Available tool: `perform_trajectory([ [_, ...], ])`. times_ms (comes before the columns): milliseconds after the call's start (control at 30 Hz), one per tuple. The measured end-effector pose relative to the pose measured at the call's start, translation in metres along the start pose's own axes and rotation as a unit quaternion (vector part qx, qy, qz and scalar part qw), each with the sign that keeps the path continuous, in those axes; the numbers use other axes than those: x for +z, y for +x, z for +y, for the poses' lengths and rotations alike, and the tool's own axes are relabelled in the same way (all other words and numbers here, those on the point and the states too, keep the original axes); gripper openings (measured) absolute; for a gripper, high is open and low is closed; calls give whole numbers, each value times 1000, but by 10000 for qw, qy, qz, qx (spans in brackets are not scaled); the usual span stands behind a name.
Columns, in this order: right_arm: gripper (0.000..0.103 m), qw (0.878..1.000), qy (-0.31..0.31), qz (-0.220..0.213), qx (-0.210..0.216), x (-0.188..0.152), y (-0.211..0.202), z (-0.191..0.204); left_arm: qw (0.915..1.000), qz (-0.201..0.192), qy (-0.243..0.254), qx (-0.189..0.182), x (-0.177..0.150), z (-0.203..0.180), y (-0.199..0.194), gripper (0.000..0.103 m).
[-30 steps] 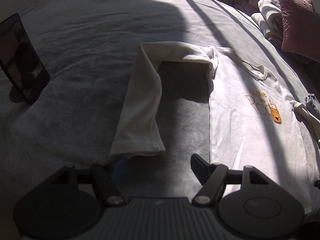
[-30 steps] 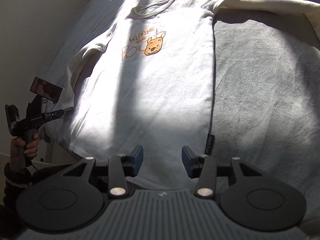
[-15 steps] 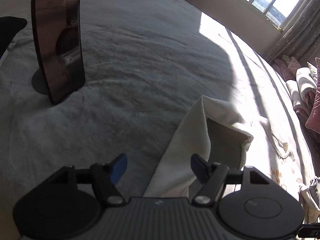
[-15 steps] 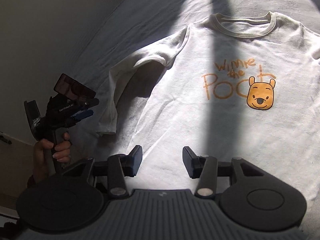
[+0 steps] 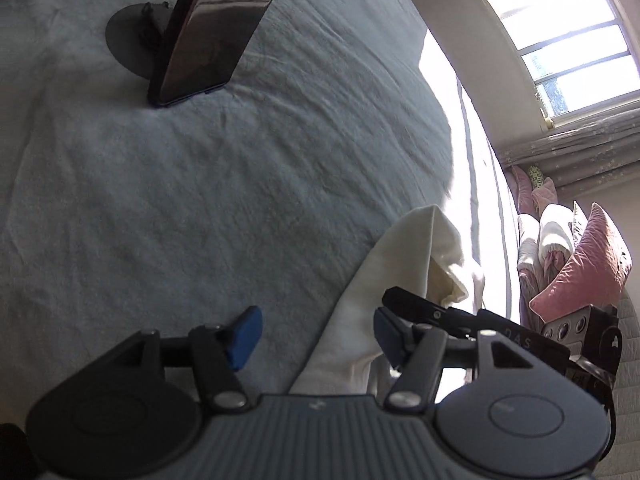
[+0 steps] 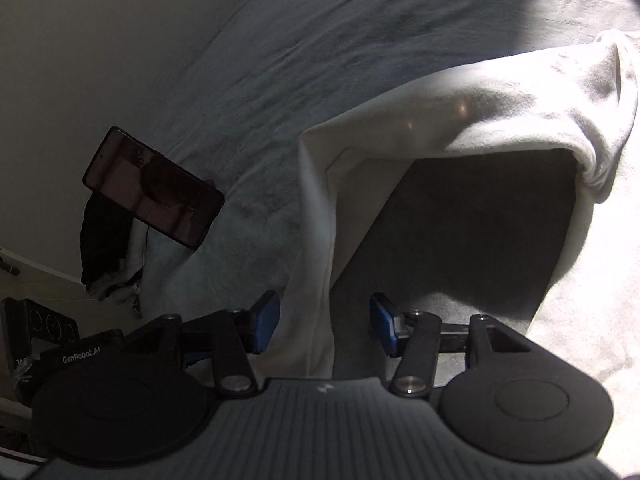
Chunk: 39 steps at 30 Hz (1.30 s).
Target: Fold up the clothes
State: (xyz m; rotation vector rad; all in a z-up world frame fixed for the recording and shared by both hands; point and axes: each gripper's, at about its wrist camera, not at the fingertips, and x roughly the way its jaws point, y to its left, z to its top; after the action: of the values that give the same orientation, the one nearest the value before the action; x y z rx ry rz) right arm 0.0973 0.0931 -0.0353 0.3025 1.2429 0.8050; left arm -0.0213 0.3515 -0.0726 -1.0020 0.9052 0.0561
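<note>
Since half a sec ago both grippers have swung onto the long cream cotton sleeve [image 6: 316, 216] of the white tee, which lies spread on the pale grey bedcover [image 5: 200, 200]: the left gripper [image 5: 316, 334] and the right gripper [image 6: 324, 324] each straddle the sleeve strip w/ blue pads apart, nothing pinched, so I judge a two-point grab on the sleeve is being lined up for a fold inward. Nearby the two tools crowd each other, and farther off a dark phone on a round stand [image 5: 212, 28] sits on the cover, w/ pink cushions [image 5: 584, 264] by the window, well clear.
</note>
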Motion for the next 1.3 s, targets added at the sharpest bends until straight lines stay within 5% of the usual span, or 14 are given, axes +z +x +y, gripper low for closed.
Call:
perform_trajectory([
  [67, 11, 9993, 261, -193, 204, 1, 4, -3, 9995, 38, -268, -168, -1, 4, 0, 64],
  [267, 9, 9851, 1025, -777, 1144, 4, -9, -13, 9904, 147, -945, -997, -9, 6, 6, 69],
  [433, 9, 9627, 1588, -1204, 1828, 7, -22, -20, 9868, -182, -1091, -1179, -21, -7, 10, 72],
  [667, 9, 9372, 2170, -1416, 2336, 17, -25, -15, 9537, -241, -1854, -2354, -49, -17, 37, 77],
  [867, 9, 9069, 2846, -1419, 2763, 20, -25, -18, 9425, -948, -1789, -2659, -66, -38, 49, 86],
  [1000, 9, 8839, 3291, -1310, 3054, 17, -24, -22, 9277, -1279, -1816, -3002, -63, -43, 58, 89],
  [1100, 9, 8715, 3527, -1275, 3158, 13, -27, -24, 9261, -1572, -1696, -2983, -64, -51, 61, 89],
  [1200, 9, 8613, 3682, -1270, 3263, 7, -34, -29, 9230, -1807, -1876, -2832, -66, -42, 53, 81],
  [1300, 10, 8572, 3746, -1251, 3304, 4, -38, -33, 9224, -1895, -2071, -2654, -66, -32, 48, 36],
])
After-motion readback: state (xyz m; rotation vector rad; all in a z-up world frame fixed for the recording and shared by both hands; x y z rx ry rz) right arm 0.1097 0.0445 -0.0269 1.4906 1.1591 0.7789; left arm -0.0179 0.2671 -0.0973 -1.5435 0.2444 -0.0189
